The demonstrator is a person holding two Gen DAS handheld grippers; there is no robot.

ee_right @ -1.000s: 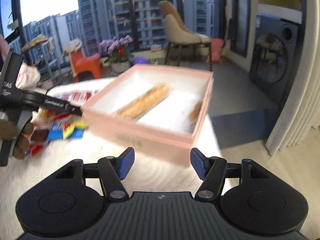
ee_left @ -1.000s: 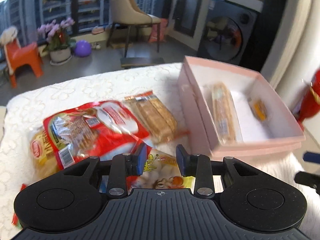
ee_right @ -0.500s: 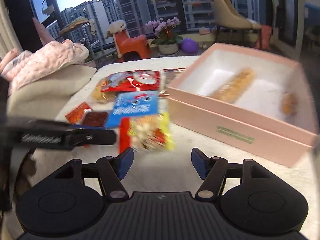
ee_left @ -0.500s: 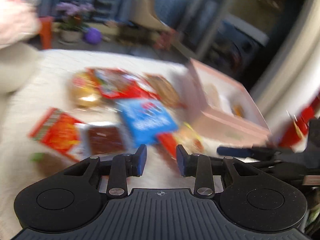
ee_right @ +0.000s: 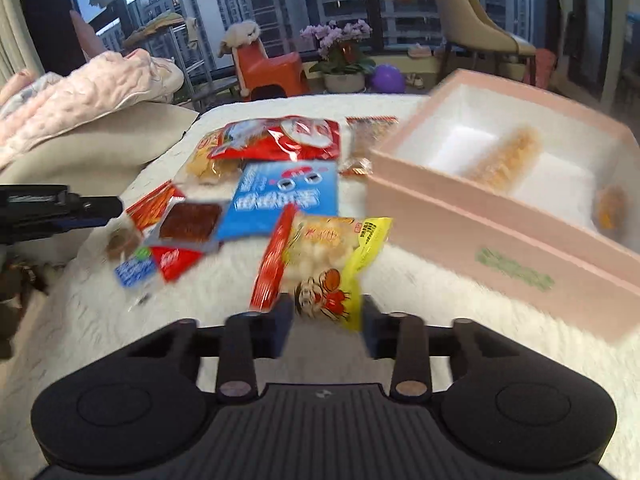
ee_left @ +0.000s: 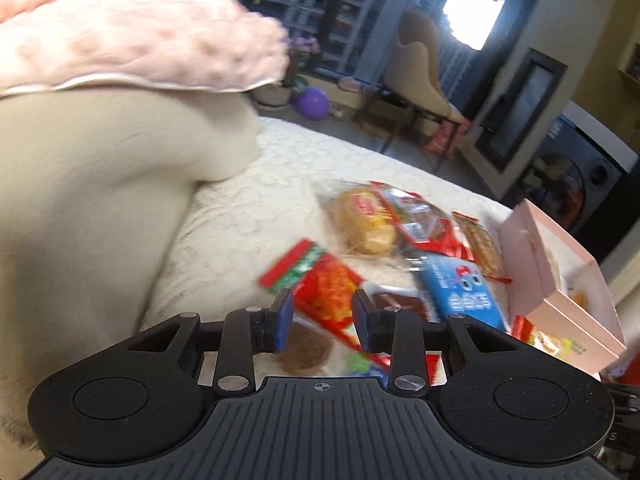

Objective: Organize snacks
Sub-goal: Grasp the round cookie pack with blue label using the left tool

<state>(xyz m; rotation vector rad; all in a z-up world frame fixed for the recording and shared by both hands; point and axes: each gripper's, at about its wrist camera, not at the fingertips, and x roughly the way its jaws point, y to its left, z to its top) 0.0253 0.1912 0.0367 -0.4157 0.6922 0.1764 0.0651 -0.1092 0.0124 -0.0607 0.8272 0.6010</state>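
White fleecy bedding carries the snack pile; the right gripper (ee_right: 326,320), jaws just closed onto the near end of the yellow packet (ee_right: 332,252) that points straight ahead of it, has the pink box (ee_right: 500,240) close ahead-right, nearer than the narrowly parted, empty left gripper (ee_left: 322,320).

Pink box (ee_right: 480,216) blurred, cut off at rt edge.

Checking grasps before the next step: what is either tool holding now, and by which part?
The right tool has just been closing on the yellow snack packet, gripping its near bottom edge. The left tool holds nothing.
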